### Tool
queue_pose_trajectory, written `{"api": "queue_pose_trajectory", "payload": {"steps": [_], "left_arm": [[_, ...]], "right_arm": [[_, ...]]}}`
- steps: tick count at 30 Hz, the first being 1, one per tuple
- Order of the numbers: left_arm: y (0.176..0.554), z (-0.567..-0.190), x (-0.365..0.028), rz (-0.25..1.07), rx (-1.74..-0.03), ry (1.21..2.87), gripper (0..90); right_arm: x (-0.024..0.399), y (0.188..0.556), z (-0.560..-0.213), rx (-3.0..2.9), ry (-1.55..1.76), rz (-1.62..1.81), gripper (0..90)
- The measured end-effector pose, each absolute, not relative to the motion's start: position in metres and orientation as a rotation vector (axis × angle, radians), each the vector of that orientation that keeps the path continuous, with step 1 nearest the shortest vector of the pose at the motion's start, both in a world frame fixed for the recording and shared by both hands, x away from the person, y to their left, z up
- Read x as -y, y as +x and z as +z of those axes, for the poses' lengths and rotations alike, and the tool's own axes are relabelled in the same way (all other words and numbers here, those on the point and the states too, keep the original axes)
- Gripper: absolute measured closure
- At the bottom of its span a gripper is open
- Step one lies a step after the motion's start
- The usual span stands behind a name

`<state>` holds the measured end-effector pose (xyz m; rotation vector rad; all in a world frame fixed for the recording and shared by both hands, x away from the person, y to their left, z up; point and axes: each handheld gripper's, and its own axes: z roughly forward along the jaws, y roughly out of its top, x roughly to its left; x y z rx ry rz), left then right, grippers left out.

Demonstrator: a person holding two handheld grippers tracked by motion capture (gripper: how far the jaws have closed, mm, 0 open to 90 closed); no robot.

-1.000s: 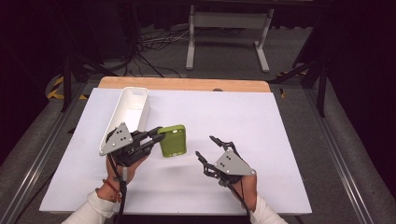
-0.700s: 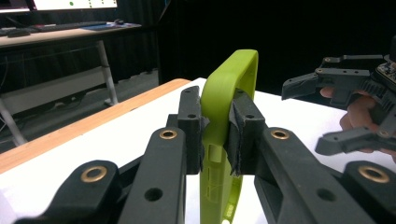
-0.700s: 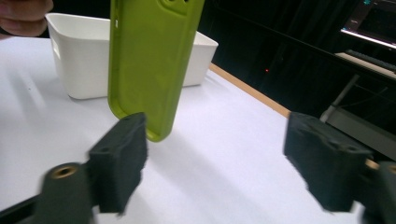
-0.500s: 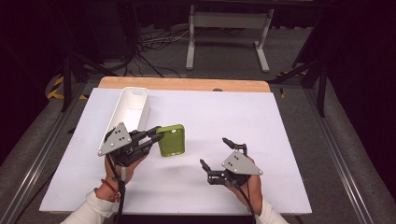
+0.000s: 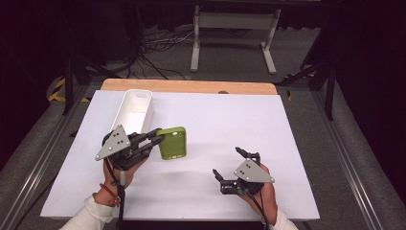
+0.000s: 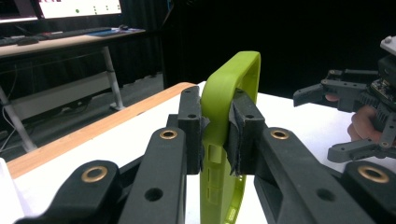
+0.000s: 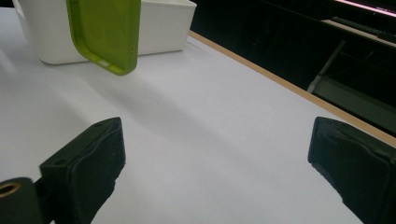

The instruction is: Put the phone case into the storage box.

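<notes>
Spreading across the middle of the room is the white table (image 5: pixel 297 143), and everything is sitting relative to the bin (image 5: pixel 134 108) at its far left. Just in front of the bin, the left gripper (image 5: pixel 155 140) is clamping the green case (image 5: pixel 173 143) by one rim, holding it off the table. Well right of the bin and nearer the person, the right gripper (image 5: pixel 232 165) is hovering with jaws wide and empty. The case is looking light, thin and bendy; gripping a side wall, not the flat back, seems safest.
</notes>
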<state>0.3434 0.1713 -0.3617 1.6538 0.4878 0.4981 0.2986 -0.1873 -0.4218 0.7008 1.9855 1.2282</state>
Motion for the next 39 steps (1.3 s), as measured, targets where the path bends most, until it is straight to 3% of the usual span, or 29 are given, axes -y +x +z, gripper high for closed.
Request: {"api": "queue_pose_trajectory", "payload": {"steps": [39], "left_arm": [[0.342,-0.342,-0.222,0.584,-0.536,1.583,77.8]], "right_arm": [[0.219,0.286,-0.431,-1.939,0.722,1.223,6.5]]}}
